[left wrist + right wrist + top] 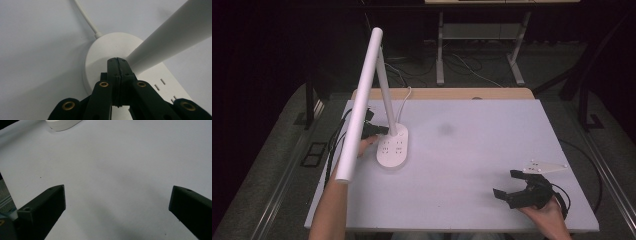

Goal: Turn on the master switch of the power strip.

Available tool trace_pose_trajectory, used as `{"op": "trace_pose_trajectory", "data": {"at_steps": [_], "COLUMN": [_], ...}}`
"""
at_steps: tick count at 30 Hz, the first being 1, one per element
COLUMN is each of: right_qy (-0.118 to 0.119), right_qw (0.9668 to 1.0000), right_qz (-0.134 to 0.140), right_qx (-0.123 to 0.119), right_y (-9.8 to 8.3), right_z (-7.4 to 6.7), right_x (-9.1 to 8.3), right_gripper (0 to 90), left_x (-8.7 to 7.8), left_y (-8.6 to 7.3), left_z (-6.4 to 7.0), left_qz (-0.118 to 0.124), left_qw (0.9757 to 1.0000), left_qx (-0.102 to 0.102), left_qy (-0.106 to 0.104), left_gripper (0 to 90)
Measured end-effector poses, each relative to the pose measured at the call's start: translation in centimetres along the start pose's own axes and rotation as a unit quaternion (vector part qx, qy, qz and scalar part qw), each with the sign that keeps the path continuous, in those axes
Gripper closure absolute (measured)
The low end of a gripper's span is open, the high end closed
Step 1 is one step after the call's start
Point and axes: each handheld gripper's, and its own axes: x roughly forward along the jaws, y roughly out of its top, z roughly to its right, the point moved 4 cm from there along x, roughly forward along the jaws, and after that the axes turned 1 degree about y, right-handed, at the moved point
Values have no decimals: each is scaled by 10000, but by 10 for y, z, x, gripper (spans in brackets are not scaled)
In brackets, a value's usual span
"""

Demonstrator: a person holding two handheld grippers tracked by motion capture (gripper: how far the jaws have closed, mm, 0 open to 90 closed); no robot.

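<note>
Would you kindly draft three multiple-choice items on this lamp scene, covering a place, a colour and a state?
1. Where on the table does the desk lamp stand?
A. its left part
B. its right front corner
C. its centre

2. What colour is the lamp's base?
A. black
B. white
C. red

3. How do the right gripper's jaws stand?
A. shut empty
B. shut on a cable
C. wide open

Answers: 1 A, the high view shows the base left of centre, with the left gripper at it. 2 B, the base is white. 3 C, the right gripper view shows its jaws far apart.
</note>
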Motion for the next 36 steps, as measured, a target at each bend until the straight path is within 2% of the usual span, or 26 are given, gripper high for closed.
{"op": "trace_pose_trajectory", "data": {"at_steps": [4,11,14,18,22,26,27,30,34,36], "right_qy": [1,-8,-6,-2,-12,-25,-25,-32,-25,-37], "right_qw": [10000,10000,10000,10000,10000,10000,10000,10000,10000,10000], "right_qz": [-2,7,9,24,30,33,34,26,23,28], "right_qx": [-4,-13,-28,-31,-40,-49,-53,-46,-32,-31], "right_y": [0,0,0,0,1,1,1,0,1,0], "right_z": [0,-1,-1,-1,-2,-2,-1,-1,-1,0], "right_x": [0,0,-1,-1,-1,-2,-2,-1,-1,-1], "right_gripper": [2,2,2,2,2,2,2,2,2,2], "left_x": [-1,0,1,2,2,2,2,1,1,1], "left_y": [-2,-5,-6,-7,-8,-10,-10,-11,-12,-12], "left_z": [1,2,2,4,3,3,3,2,2,2], "left_qz": [28,90,142,131,112,206,274,265,325,372], "left_qw": [9999,9998,9996,9994,9996,9993,9989,9990,9992,9989], "left_qx": [65,-21,-177,-128,-171,-253,-345,-328,-168,-222], "left_qy": [84,163,159,280,213,202,169,146,185,191], "left_gripper": [899,900,900,900,900,900,900,900,900,900]}}
